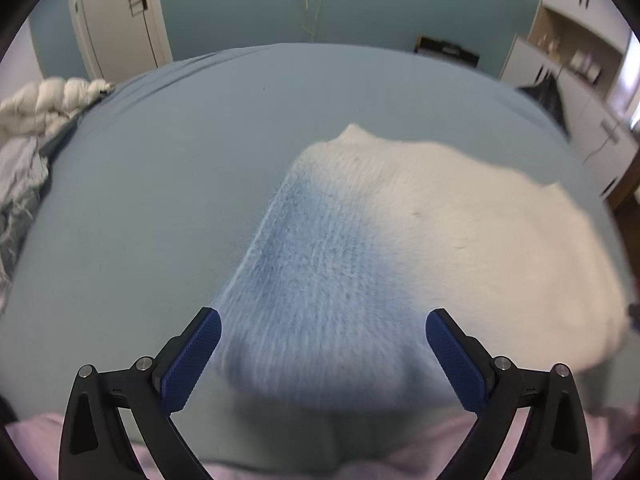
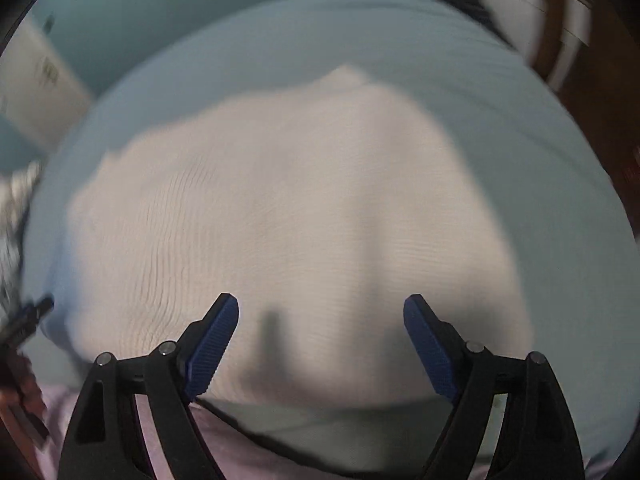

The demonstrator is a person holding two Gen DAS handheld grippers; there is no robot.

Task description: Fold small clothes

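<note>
Left hand-held gripper (image 1: pixel 323 354) and right hand-held gripper (image 2: pixel 321 346), black linkage arms, silver pivot screws, ribbed blue pads

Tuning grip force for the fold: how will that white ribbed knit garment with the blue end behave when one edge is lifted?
The white ribbed knit garment with a blue end lies flat and moulded to the light blue bedsheet, so it will probably drape limply. Its ribbed knit likely stretches under pull. The textured surface suggests little slip in either open tool.
</note>
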